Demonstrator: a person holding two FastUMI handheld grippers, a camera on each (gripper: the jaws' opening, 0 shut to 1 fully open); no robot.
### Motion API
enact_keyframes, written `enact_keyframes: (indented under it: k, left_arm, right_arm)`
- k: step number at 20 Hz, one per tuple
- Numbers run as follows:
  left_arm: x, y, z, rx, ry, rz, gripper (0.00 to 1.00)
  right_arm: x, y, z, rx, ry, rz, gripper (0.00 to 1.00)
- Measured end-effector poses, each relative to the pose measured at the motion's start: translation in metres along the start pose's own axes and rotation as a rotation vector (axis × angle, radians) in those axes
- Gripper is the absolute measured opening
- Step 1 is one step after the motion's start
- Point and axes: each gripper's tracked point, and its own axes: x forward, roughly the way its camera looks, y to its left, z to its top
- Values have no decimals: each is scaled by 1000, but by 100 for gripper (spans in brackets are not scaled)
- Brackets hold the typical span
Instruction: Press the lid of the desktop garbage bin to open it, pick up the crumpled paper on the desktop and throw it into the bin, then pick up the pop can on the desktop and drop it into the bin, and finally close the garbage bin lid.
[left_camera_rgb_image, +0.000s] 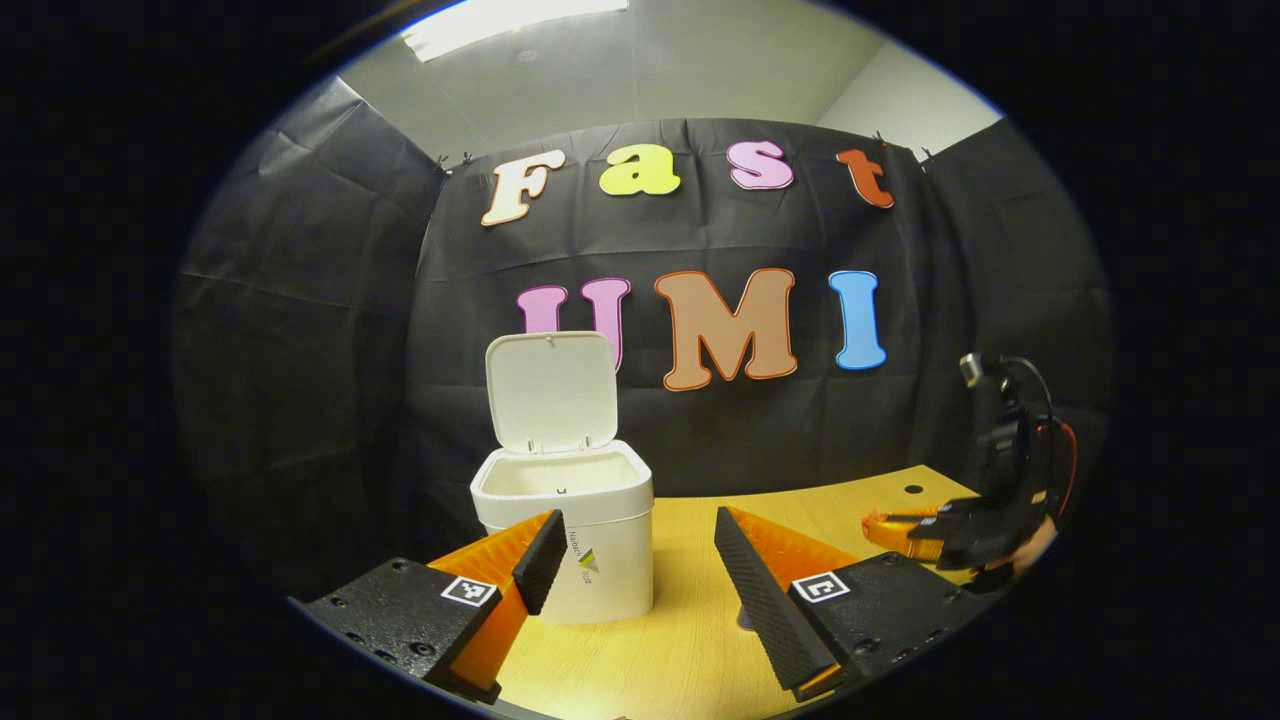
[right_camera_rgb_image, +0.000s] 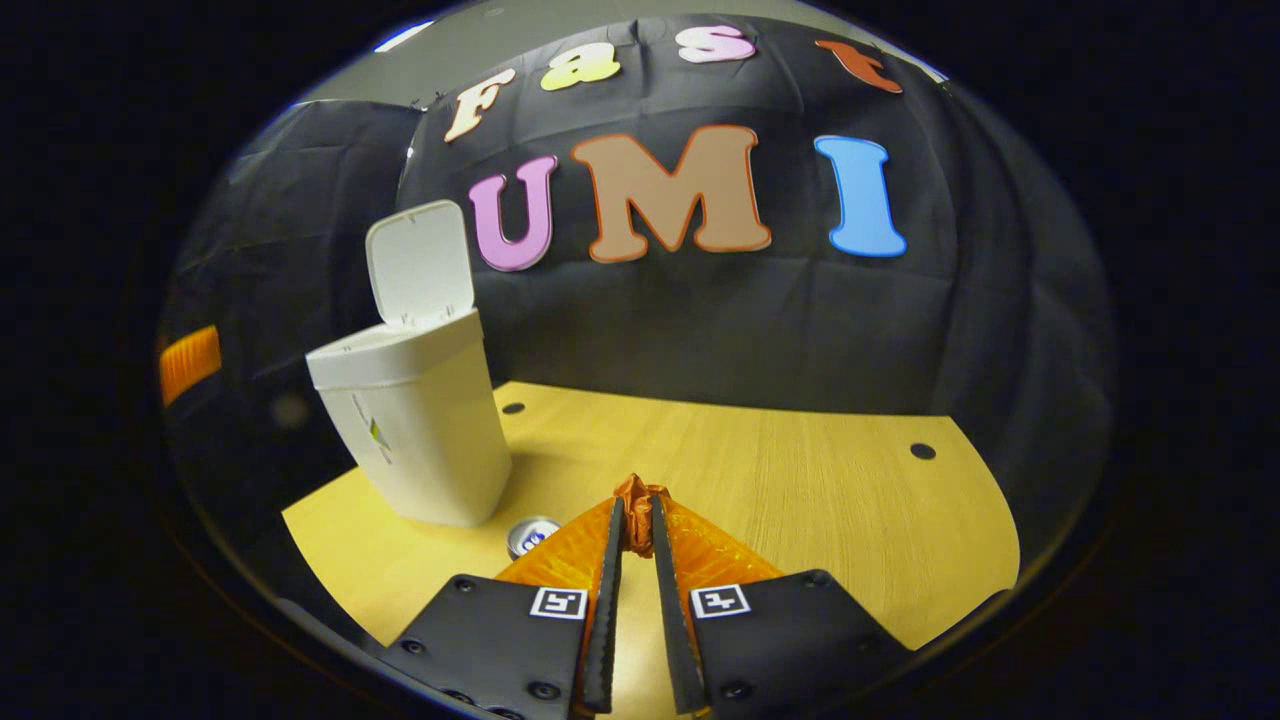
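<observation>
Now my right gripper (right_camera_rgb_image: 634, 505) pinches the crumpled paper (right_camera_rgb_image: 636, 497); my left gripper (left_camera_rgb_image: 636, 545) gapes before the upright bin (left_camera_rgb_image: 565, 510), lid (left_camera_rgb_image: 550, 390) raised, inside unseen.

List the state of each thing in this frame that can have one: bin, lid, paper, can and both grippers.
Garbage bin: upright on the desk, open.
Bin lid: raised, standing behind the opening.
Crumpled paper: pinched at the right gripper's fingertips.
Pop can: on the desk beside the bin, partly hidden; upright or not, cannot tell.
Left gripper: open, holding nothing.
Right gripper: shut on the paper.
</observation>
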Motion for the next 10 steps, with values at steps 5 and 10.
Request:
enact_keyframes:
  k: [5,10]
  left_arm:
    - [0,7,0,-14,-5,-1,91]
    - [1,20,-3,-22,-5,2,91]
  right_arm:
    - [-14,40,65,-5,-125,80,23]
    - [-5,91,129,-47,-219,162,23]
